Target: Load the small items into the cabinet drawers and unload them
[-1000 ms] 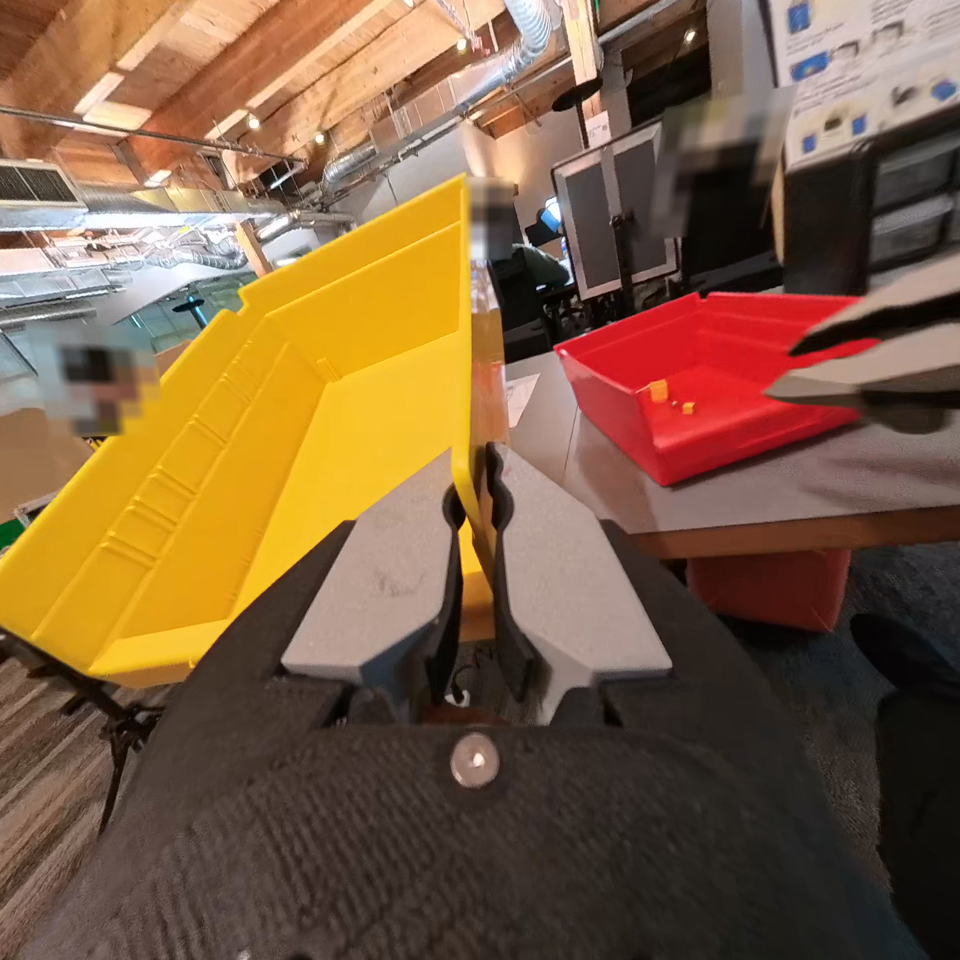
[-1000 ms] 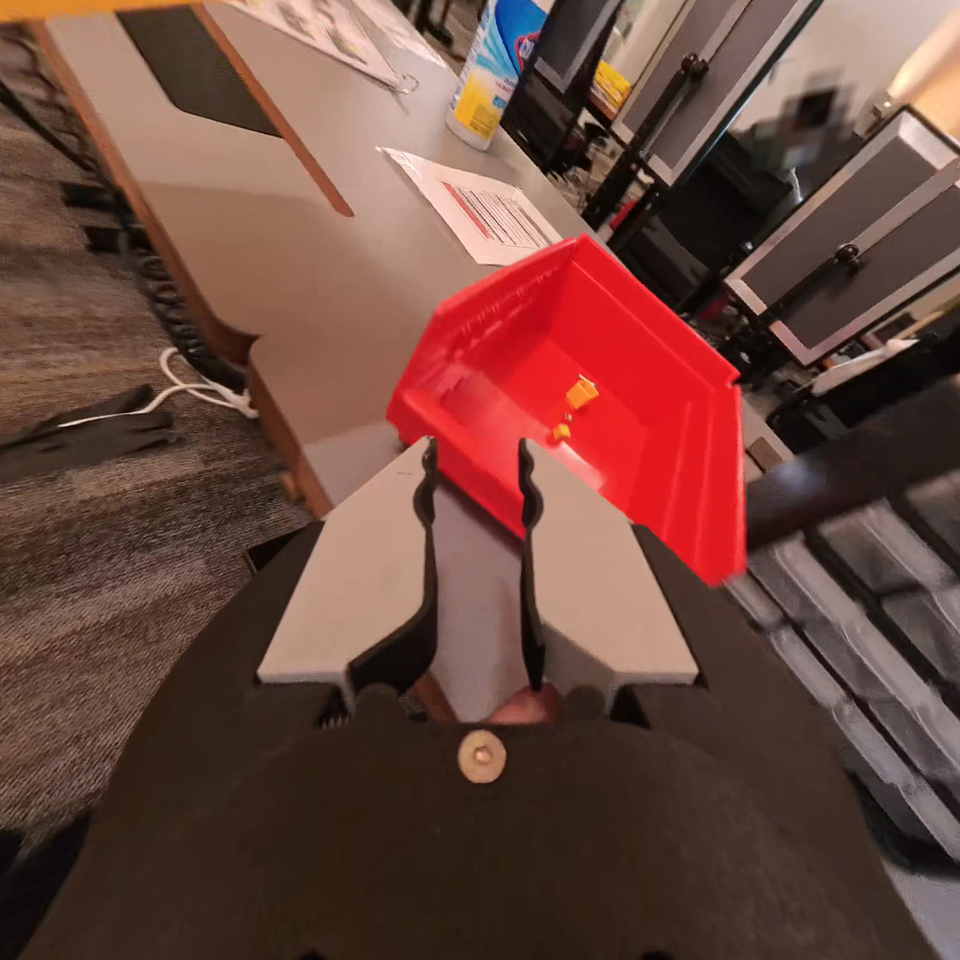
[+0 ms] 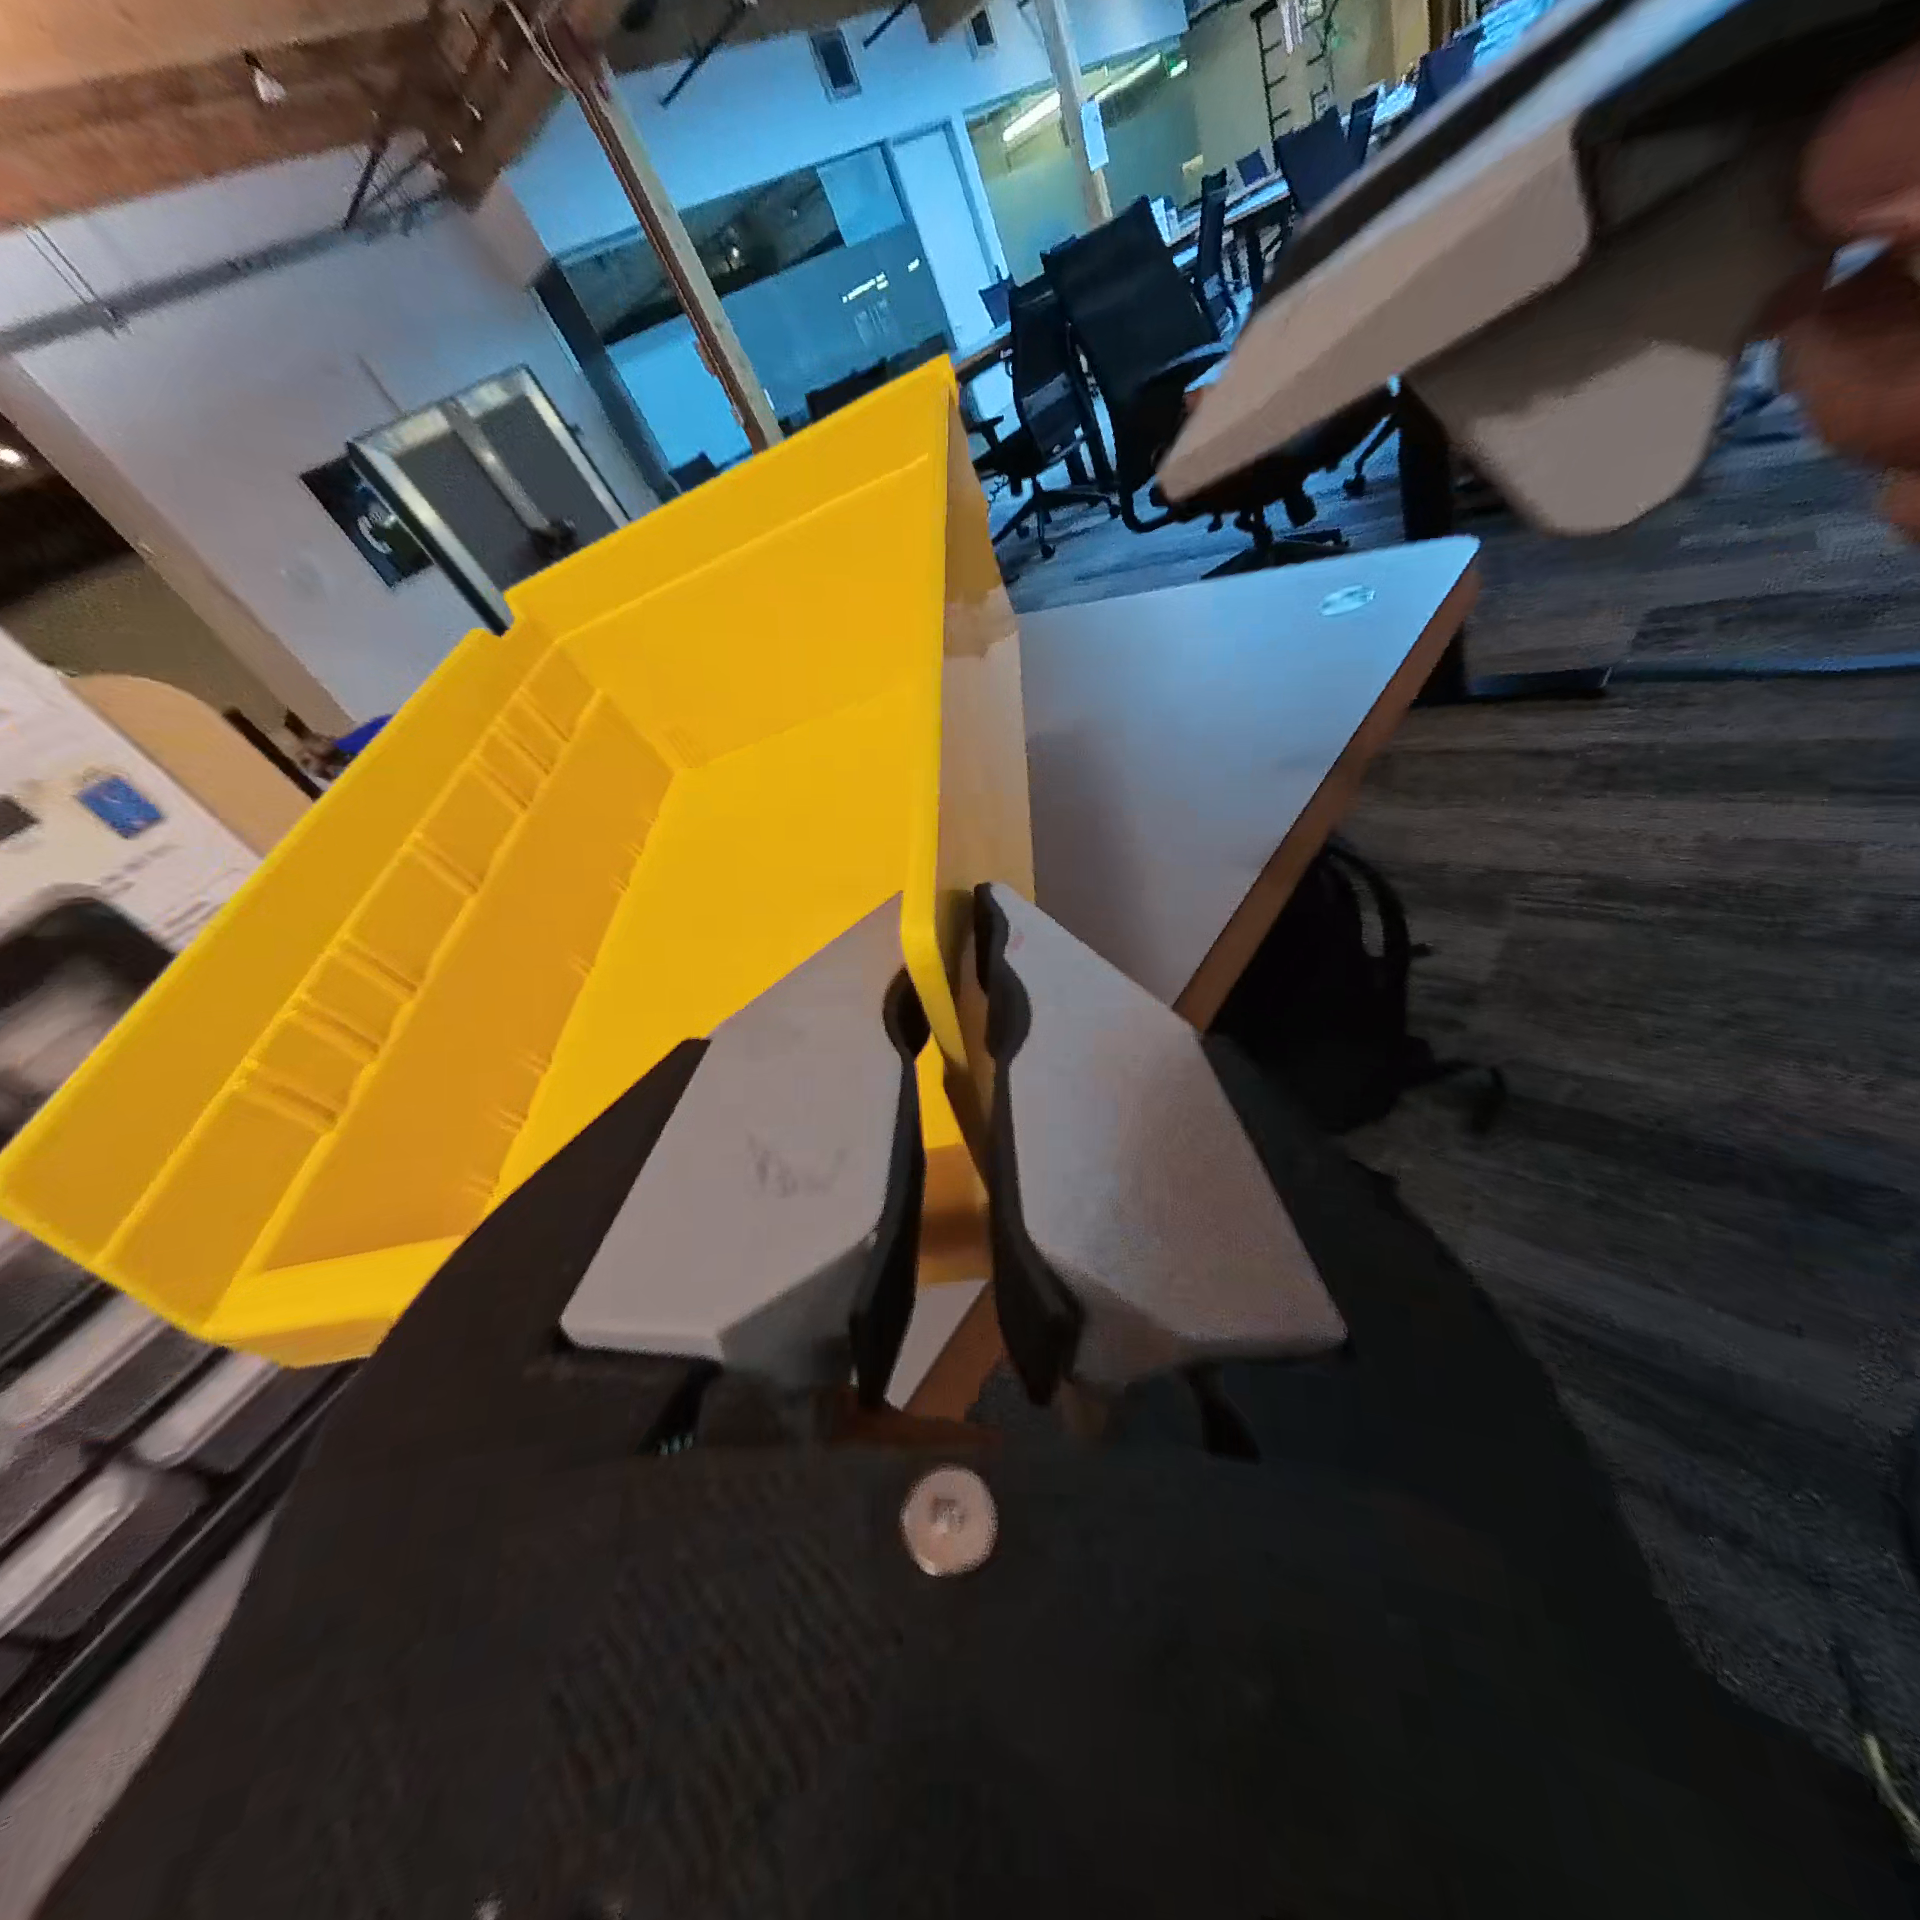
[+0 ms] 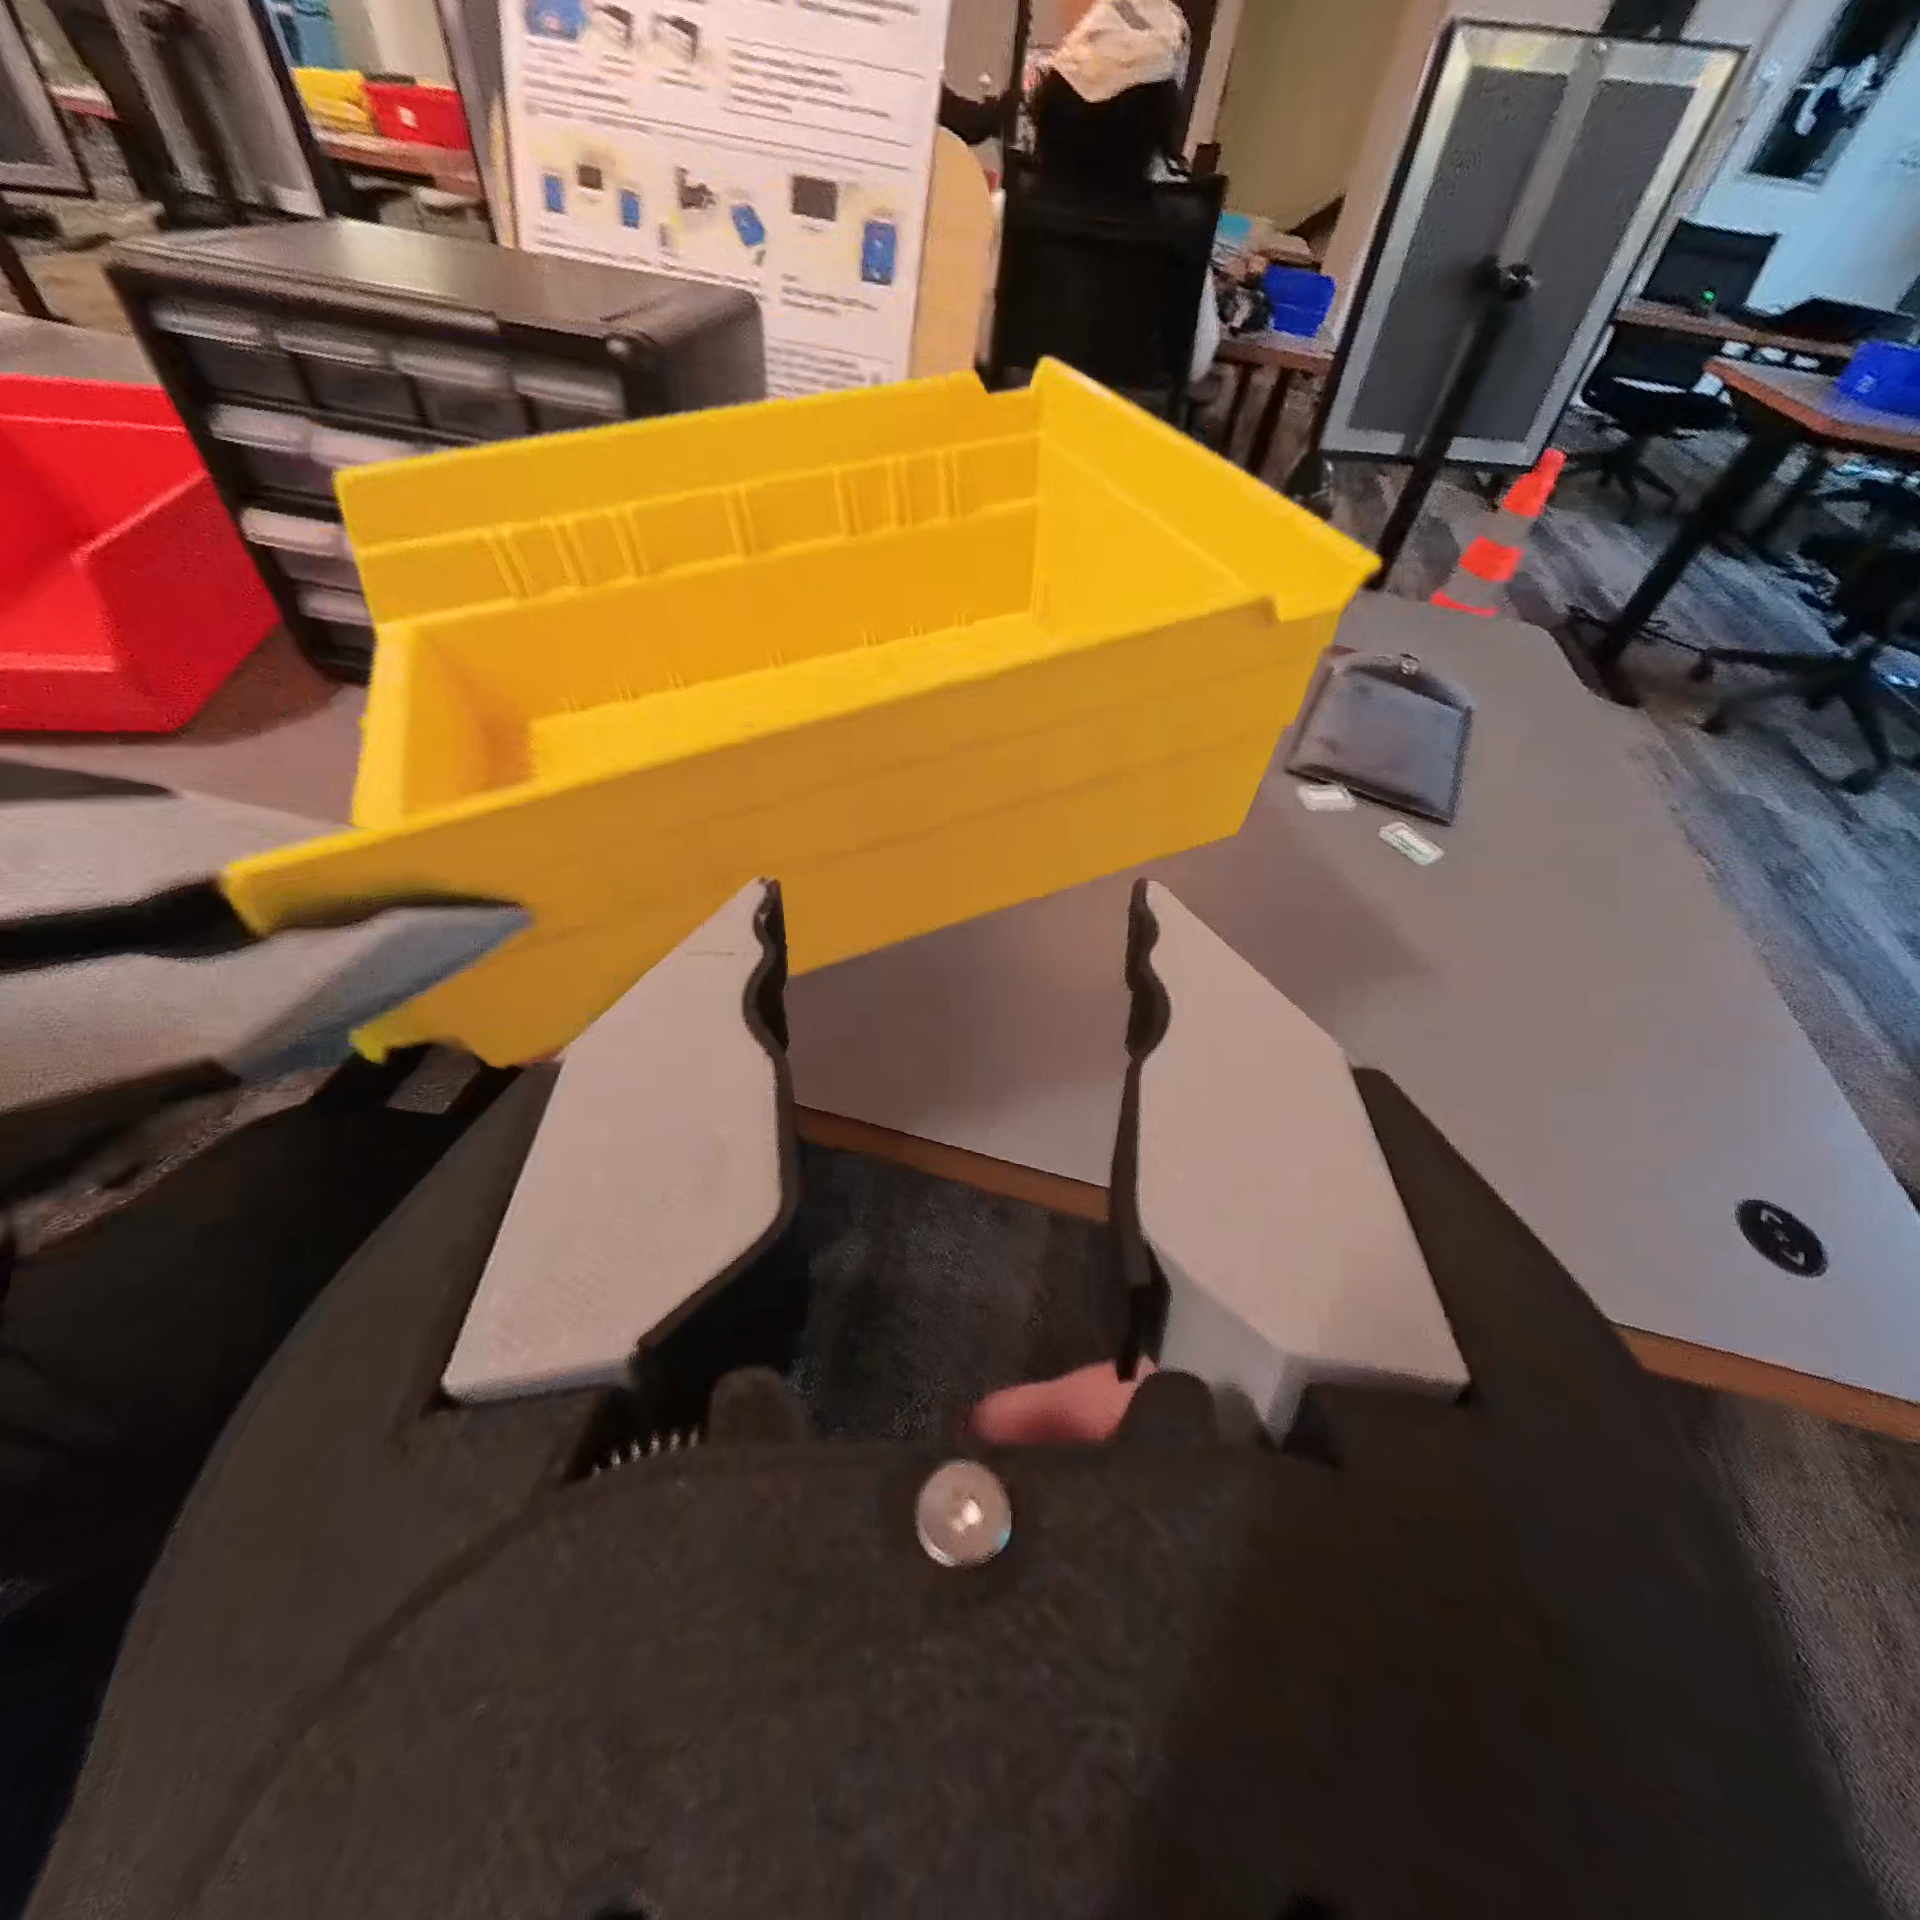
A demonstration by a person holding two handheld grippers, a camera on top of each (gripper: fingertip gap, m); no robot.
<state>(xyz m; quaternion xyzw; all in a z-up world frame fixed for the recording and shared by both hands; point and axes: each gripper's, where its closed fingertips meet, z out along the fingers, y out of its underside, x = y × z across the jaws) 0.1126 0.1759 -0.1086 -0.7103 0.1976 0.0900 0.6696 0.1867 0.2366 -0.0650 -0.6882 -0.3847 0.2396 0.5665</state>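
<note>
Left gripper [image 3: 948,935] was pinching the near side wall of the yellow bin [image 4: 831,665], carried empty and tilted in the air above the table [image 4: 1455,1018]. Right gripper [image 4: 954,914] was spread wide, holding nothing, just below the bin wall. The grip sat at one corner only — level the bin and support the far side before setting it down. Cabinet [image 4: 416,343] stood far left, red bin [image 4: 104,582] beside it.
</note>
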